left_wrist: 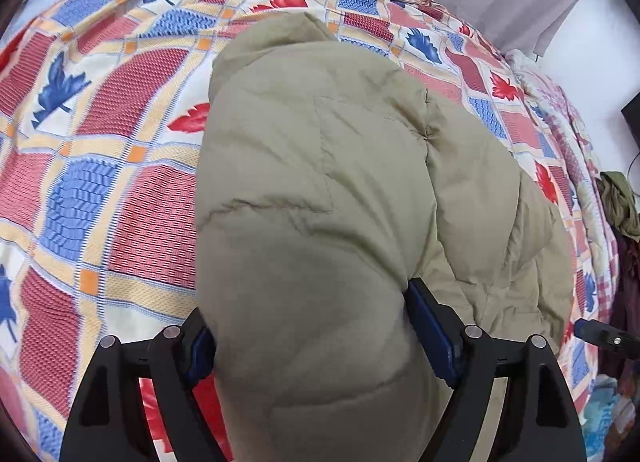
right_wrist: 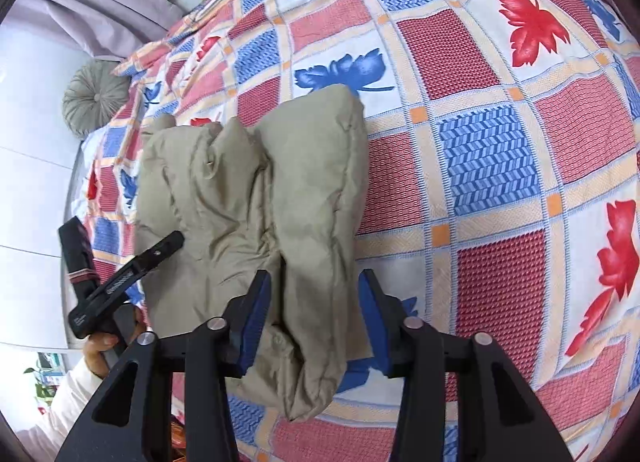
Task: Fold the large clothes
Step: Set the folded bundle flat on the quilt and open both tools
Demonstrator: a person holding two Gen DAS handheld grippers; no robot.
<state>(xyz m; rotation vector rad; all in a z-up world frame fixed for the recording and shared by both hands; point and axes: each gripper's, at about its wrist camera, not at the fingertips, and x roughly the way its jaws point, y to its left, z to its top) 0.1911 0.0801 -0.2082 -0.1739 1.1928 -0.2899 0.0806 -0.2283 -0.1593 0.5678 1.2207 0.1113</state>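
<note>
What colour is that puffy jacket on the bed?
Khaki-olive, plain with no print; the puffy jacket shows best in the right wrist view.
</note>
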